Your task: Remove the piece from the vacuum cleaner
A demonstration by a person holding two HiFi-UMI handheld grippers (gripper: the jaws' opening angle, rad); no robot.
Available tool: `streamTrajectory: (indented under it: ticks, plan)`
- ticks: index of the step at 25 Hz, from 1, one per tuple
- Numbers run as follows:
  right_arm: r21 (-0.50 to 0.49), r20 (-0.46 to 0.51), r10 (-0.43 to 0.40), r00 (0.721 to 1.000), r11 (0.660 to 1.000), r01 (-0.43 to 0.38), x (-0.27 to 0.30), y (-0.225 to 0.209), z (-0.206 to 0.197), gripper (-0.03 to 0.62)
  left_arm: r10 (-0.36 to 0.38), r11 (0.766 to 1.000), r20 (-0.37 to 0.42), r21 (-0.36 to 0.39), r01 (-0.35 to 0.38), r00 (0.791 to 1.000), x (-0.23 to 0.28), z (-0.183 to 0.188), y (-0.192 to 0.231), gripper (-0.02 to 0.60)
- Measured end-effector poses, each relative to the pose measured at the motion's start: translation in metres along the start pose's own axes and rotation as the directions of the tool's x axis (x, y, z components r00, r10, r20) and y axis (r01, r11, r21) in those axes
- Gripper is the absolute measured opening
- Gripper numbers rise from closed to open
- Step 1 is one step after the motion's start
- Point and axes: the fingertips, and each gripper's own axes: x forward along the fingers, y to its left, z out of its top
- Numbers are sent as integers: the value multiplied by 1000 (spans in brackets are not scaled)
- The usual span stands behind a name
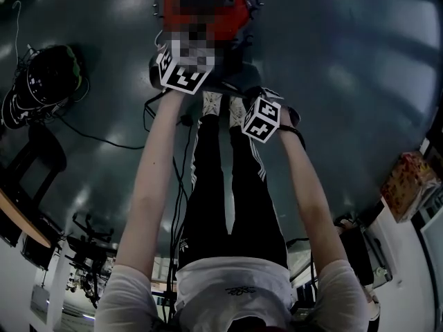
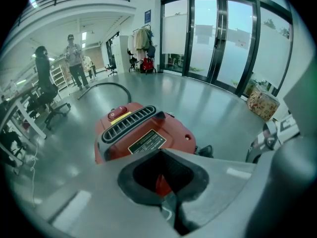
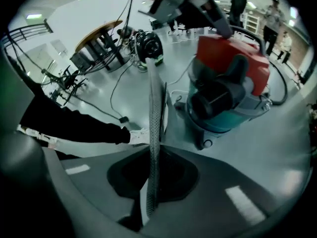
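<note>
The red vacuum cleaner [image 1: 204, 5] stands on the grey floor just ahead of the person's feet. In the left gripper view its red top [image 2: 143, 133] shows a black vent, a label and a red button. My left gripper [image 2: 163, 155] hovers over its near edge with the jaws together; I see nothing between them. In the right gripper view the vacuum [image 3: 228, 78] shows a teal base and a black port. My right gripper [image 3: 152, 150] is shut on a thin grey mesh-textured piece [image 3: 152, 108], seen edge-on and held apart from the vacuum.
A black coil of hose or cable [image 1: 41, 81] lies at the left, with a cable [image 1: 104, 140] trailing across the floor. The person's shoes [image 1: 221, 106] are between the grippers. A patterned box [image 1: 408, 182] sits at the right. People [image 2: 74, 58] stand far behind.
</note>
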Motion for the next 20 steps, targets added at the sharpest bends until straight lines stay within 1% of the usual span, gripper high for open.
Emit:
streamTrajectory:
  ticks: [2,3,6,8,11,12,13,14,15,16,17,20]
  plan:
    - [-51,-37,30,999,998,-32,12,29,-10,37,-5,1000,2,-5,5,1000,1,0,0,1]
    - [-53,-40,42,998,998,-44,15,40,-14,37,-8,1000,5,-8,8,1000,1,0,0,1]
    - [11,-12,60,998,998,-60,16,57,-17,37,-7,1000,20,-18,8,1000,1,0,1,1]
    - [53,-2,56,998,997,-56,13,59,-20,37,-3,1000,30,-28,4,1000,0,0,1,1]
    - [73,11,44,999,996,-44,5,54,-19,37,1,999,30,-50,0,1000,-1,1,2,1]
    - [72,16,36,999,997,-37,2,52,-17,37,-6,997,34,-83,9,999,-1,1,4,1]
    - [70,21,28,999,997,-29,-2,50,-15,37,-24,989,49,-146,31,999,-2,1,5,1]
    - [69,27,21,999,997,-23,-7,50,-13,37,-51,970,76,-232,67,996,-5,1,5,1]
    - [67,31,17,999,998,-20,-14,51,-12,38,-72,943,110,-317,104,991,-10,-1,4,1]
    - [63,32,15,999,998,-17,-23,52,-12,37,-76,919,141,-375,124,987,-18,-2,2,1]
    - [55,34,10,999,998,-11,-35,53,-11,37,-64,908,161,-400,124,985,-29,-3,-2,1]
    - [37,62,-40,997,999,37,-81,44,6,38,-26,901,217,-418,116,976,-70,9,-6,1]
